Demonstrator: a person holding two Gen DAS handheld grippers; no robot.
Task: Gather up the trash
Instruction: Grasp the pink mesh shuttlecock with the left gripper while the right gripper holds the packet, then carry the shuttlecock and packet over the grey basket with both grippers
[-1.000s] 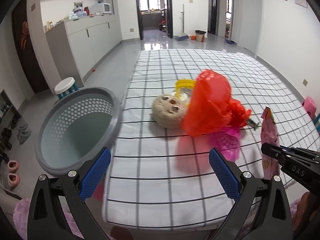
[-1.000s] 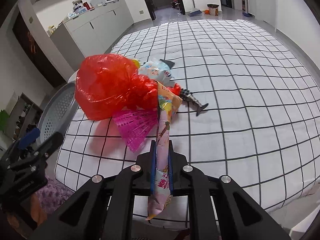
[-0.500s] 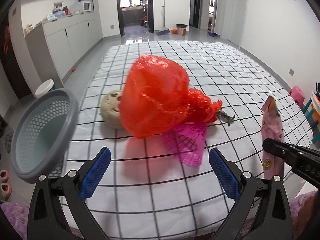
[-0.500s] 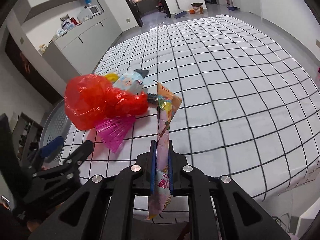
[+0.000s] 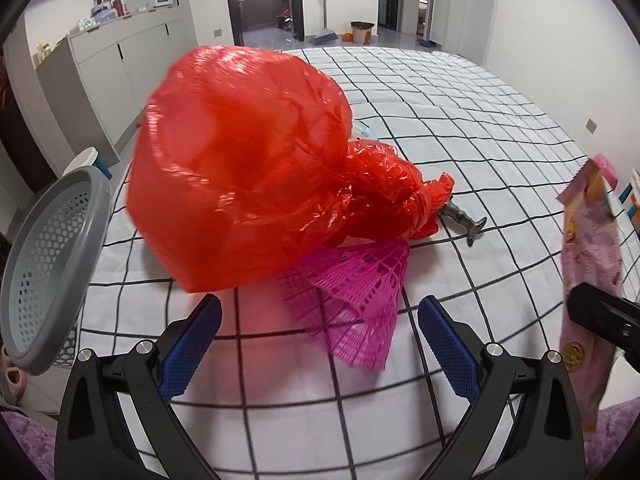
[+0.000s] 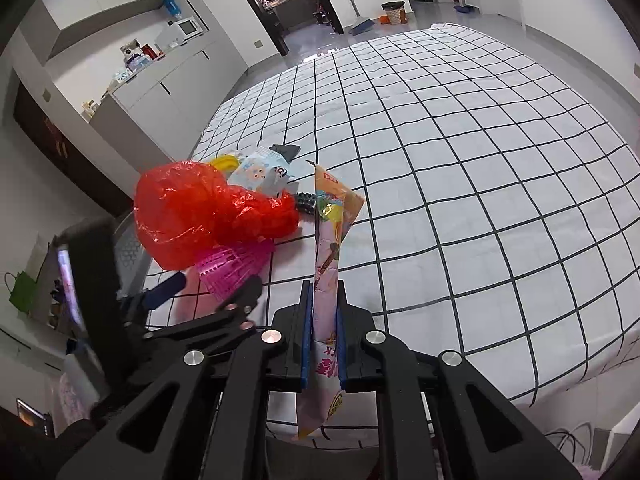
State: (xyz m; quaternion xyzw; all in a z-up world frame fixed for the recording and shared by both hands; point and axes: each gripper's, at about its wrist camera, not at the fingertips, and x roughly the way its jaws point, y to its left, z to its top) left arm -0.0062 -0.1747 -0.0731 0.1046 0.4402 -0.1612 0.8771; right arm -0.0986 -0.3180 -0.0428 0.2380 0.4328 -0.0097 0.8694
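Early stage: right gripper [image 6: 321,338] clamps the pink snack wrapper [image 6: 326,264], left gripper [image 5: 320,344] gapes empty just short of the red bag [image 5: 248,168], grey basket [image 5: 52,272] beside it looks empty.

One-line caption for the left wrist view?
Open left tool nears red bag and pink net; right tool holds snack wrapper.

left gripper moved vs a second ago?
Yes. The left gripper has closed in on the red bag: in its view the bag has grown, and the grey basket has slid to the left edge. Its jaws stand open, empty.
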